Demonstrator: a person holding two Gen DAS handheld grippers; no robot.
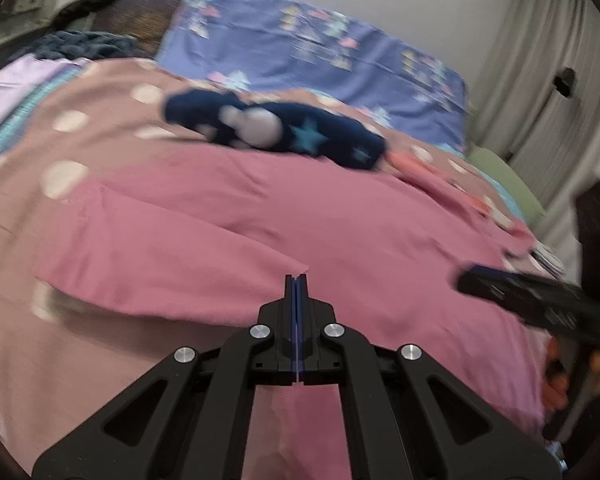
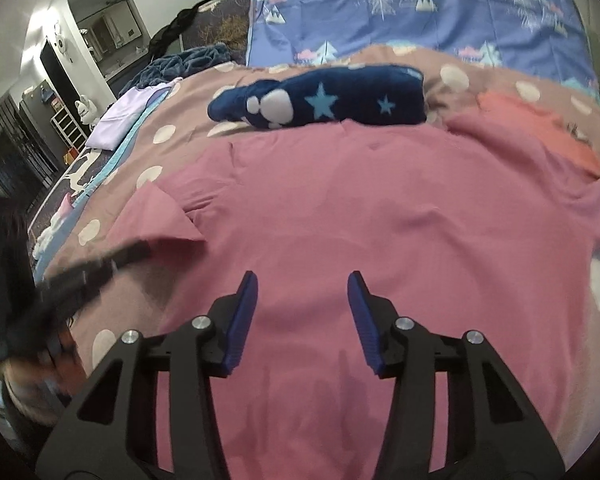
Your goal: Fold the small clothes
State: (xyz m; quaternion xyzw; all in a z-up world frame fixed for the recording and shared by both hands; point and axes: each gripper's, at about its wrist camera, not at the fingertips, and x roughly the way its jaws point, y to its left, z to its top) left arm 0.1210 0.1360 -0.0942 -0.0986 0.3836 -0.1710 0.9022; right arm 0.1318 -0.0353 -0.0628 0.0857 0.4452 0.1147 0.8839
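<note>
**Pink garment lying spread on the bed, sleeve corner in the left grip**

A soft pink cotton garment (image 2: pixel 380 208), seemingly a small top, is lying flat across the dusty-pink polka-dot bedspread (image 2: pixel 188 120), just in front of a folded navy fleece piece with pale stars (image 2: pixel 332 100).

The left gripper (image 1: pixel 297 280) is sitting with its blue pads pressed together; their tips are meeting the folded-over corner of the sleeve flap (image 1: pixel 180 256), and it is probably pinching that edge, though the fabric between the pads is not showing clearly. The right gripper (image 2: pixel 302 284) is hovering over the lower middle of the garment with its fingers wide apart, holding nothing.

The cloth is looking light, limp and thin, so it is likely draping and creasing easily rather than keeping shape. Hems, sleeve edges and corners are offering the surest hold.

Its long axis is seemingly running away from the cameras toward the navy piece, with the sleeves pointing out sideways.
</note>
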